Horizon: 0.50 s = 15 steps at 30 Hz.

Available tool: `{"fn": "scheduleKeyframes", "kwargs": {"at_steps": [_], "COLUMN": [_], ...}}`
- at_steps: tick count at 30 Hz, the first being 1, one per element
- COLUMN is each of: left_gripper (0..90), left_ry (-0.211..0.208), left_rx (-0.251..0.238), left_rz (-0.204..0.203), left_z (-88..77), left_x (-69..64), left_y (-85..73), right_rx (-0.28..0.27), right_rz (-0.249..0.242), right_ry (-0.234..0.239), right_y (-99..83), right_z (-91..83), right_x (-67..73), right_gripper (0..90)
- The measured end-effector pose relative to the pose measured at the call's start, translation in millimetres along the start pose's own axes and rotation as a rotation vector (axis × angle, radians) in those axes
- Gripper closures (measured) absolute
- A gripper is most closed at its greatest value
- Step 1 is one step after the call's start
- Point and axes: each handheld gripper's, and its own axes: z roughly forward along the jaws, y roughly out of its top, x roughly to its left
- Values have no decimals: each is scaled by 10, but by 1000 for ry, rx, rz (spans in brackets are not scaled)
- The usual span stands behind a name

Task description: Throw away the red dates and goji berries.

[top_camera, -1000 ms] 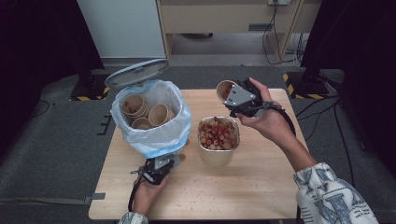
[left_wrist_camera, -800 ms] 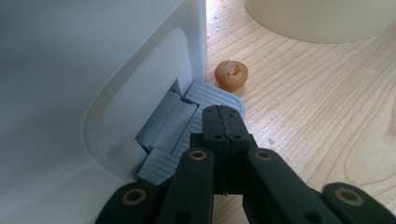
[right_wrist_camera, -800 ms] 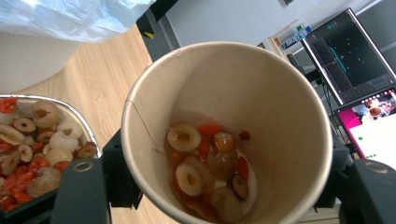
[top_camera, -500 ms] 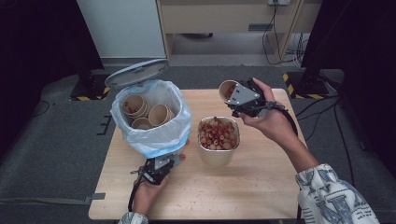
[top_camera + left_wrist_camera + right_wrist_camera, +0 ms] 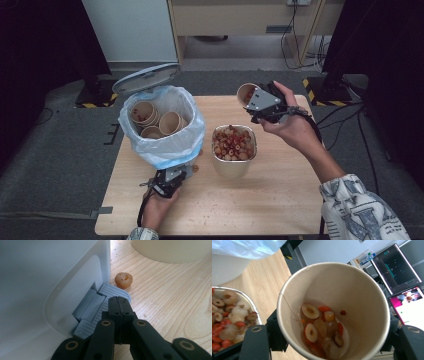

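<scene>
No readable writing shows on any container. The right gripper [image 5: 250, 97] clamps a tilted paper cup [image 5: 334, 310] above the far side of the wooden table [image 5: 280, 200]; sliced dates, red bits and pale fruit pieces sit in a little liquid at its bottom. Just below it, a square foil tray [image 5: 234, 150] is heaped with the same mixed fruit. The white pedal bin [image 5: 162, 127], lined with a blue bag and its lid up, holds several stacked empty paper cups [image 5: 150, 117]. The left gripper [image 5: 119, 305], jaws closed together on nothing, presses the bin's grey pedal [image 5: 100, 307]; one loose fruit piece [image 5: 123, 280] lies beside it.
</scene>
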Motion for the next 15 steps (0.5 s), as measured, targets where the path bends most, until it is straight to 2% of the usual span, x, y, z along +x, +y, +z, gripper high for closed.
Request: {"fn": "scheduleKeyframes", "kwargs": {"at_steps": [6, 10, 15], "left_gripper": [899, 899, 900], "left_ry": [-1, -2, 0], "left_rx": [-1, -1, 0], "left_rz": [-1, -1, 0], "left_z": [0, 1, 0], "left_x": [1, 1, 0], "left_y": [-1, 0, -1], "right_rx": [-2, 0, 30], "right_rz": [-59, -103, -210], "right_ry": [-25, -38, -42], "right_y": [89, 139, 168], "right_z": [-44, -60, -64], "right_x": [-72, -57, 23], "right_gripper": [305, 305, 304]}}
